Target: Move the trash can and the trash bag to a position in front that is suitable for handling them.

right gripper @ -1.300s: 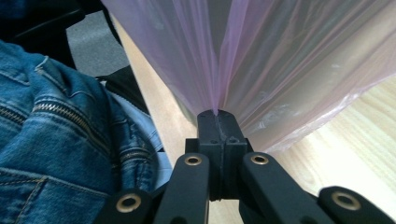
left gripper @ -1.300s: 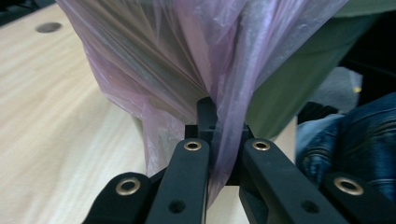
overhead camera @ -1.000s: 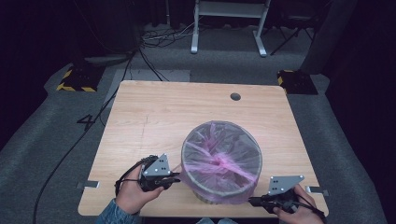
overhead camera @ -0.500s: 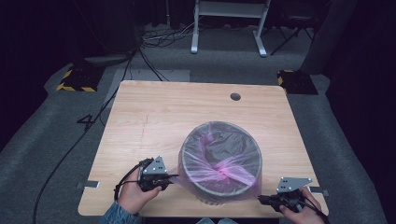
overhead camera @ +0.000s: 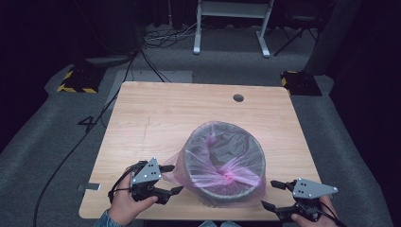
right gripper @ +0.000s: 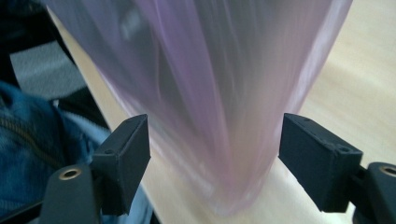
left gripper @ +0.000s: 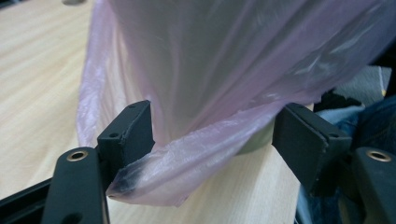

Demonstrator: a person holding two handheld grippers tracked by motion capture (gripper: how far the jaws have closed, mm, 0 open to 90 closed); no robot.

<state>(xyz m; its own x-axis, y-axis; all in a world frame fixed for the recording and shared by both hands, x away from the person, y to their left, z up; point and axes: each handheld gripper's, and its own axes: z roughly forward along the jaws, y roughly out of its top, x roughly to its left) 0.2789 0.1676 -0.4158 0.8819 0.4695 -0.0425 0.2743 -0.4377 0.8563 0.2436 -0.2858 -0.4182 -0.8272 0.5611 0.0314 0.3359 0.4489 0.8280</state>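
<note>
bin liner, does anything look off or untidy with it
Yes. The pink liner is folded over the rim of the grey bin, but a loose flap sticks out at the bin's left side. In the left gripper view its crumpled end lies between the open left claw's jaws.

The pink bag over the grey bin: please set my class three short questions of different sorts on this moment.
1. True or false: the left hand-held gripper is clamped shut on the pink bag.
2. The grey bin stands nearest which table edge? A far, B near, C left.
3. What lies between the jaws of the right hand-held gripper?

Key: 1 false, both sets of jaws have just been opening, with bag film loose between the left pair. 2 B. 3 The bag's hanging film, not pressed.
</note>
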